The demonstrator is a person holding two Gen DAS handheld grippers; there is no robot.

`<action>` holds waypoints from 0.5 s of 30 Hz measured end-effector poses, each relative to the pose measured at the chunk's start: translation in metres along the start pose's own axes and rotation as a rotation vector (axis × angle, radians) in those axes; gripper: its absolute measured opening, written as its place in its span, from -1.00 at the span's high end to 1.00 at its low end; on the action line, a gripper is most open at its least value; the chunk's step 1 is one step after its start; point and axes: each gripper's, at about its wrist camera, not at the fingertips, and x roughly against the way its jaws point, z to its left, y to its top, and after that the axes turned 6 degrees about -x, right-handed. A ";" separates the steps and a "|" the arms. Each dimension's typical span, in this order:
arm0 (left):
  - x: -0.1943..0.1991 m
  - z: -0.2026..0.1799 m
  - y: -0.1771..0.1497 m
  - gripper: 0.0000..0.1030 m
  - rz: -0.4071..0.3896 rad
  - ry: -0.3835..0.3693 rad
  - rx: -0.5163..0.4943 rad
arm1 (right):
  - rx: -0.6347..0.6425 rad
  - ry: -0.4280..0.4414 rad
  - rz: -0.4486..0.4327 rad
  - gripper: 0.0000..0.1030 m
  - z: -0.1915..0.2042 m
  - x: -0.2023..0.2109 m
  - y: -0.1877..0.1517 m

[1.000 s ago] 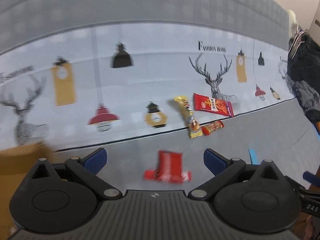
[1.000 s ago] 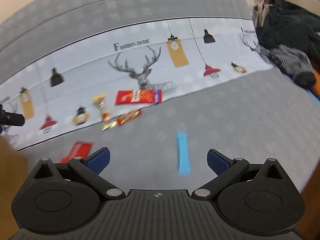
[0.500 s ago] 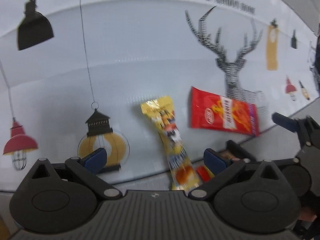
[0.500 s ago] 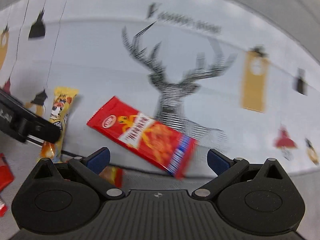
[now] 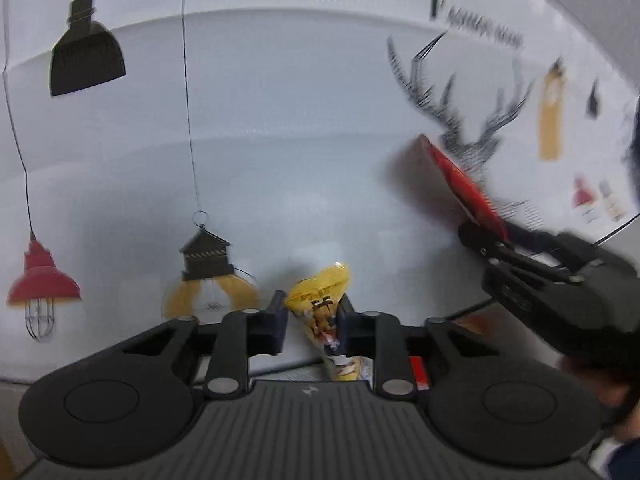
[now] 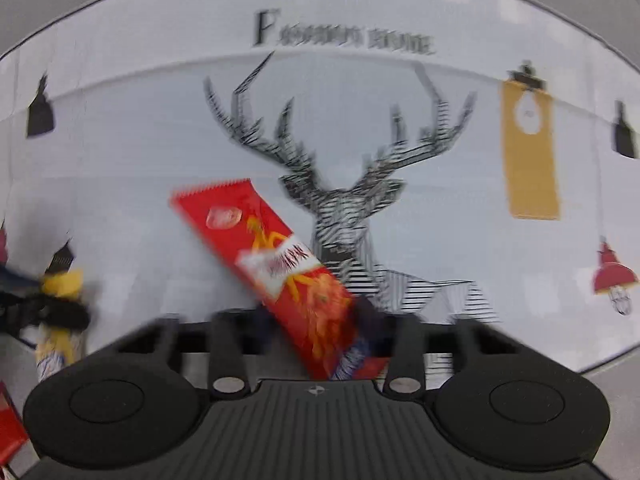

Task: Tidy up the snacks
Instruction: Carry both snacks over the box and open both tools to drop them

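Left wrist: yellow snack (image 5: 320, 304) between tongs (image 5: 311, 322).

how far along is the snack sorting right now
Nothing looks put away yet. In hand: the left tongs are shut on the yellow snack packet, and the right tongs are shut on the red snack packet, tilted over the deer-print cloth. Left: another red wrapper at the view's edge.

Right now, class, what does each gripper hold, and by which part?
The left gripper pinches the yellow snack packet across its middle. The right gripper clamps the red snack packet near its lower end.
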 end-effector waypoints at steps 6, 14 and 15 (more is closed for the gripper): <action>0.045 -0.010 -0.018 0.61 -0.100 0.028 -0.070 | -0.029 -0.064 -0.090 0.85 -0.002 0.043 -0.001; 0.122 -0.019 -0.037 0.61 -0.154 0.024 -0.110 | -0.067 -0.085 -0.139 0.85 0.018 0.140 -0.006; 0.136 -0.017 -0.041 0.61 -0.164 0.021 -0.112 | -0.072 -0.082 -0.143 0.85 0.026 0.155 -0.008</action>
